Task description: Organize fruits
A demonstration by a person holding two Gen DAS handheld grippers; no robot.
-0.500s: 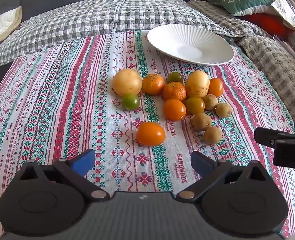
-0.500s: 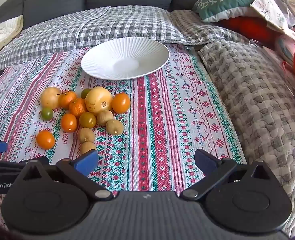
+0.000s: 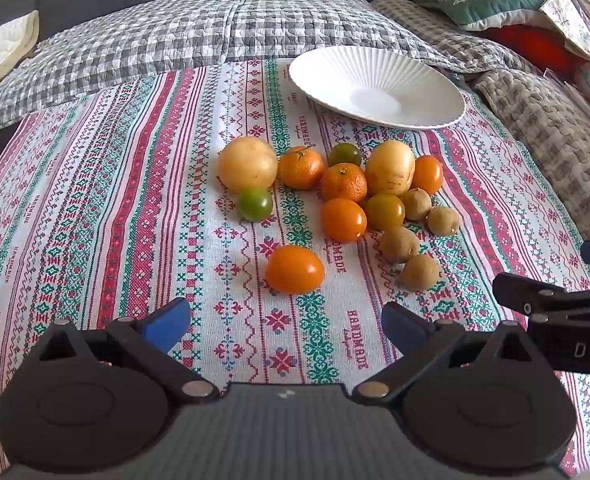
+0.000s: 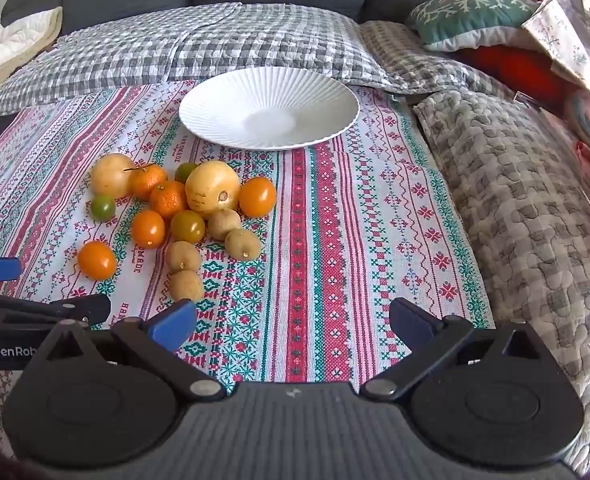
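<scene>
The left gripper (image 3: 283,322) hangs wide open and empty just short of an orange tomato (image 3: 294,269). The right gripper (image 4: 293,322) gapes equally empty over bare striped cloth (image 4: 327,240). The fruits (image 4: 199,204) cluster near the white plate (image 4: 269,108). Only the right view shows the quilt's (image 4: 535,208) full spread.

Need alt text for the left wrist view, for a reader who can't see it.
A pile of fruit lies on a striped tablecloth, with an empty white plate beyond it. The left gripper hovers in front, jaws open, holding nothing; the right gripper enters at the right edge.
</scene>
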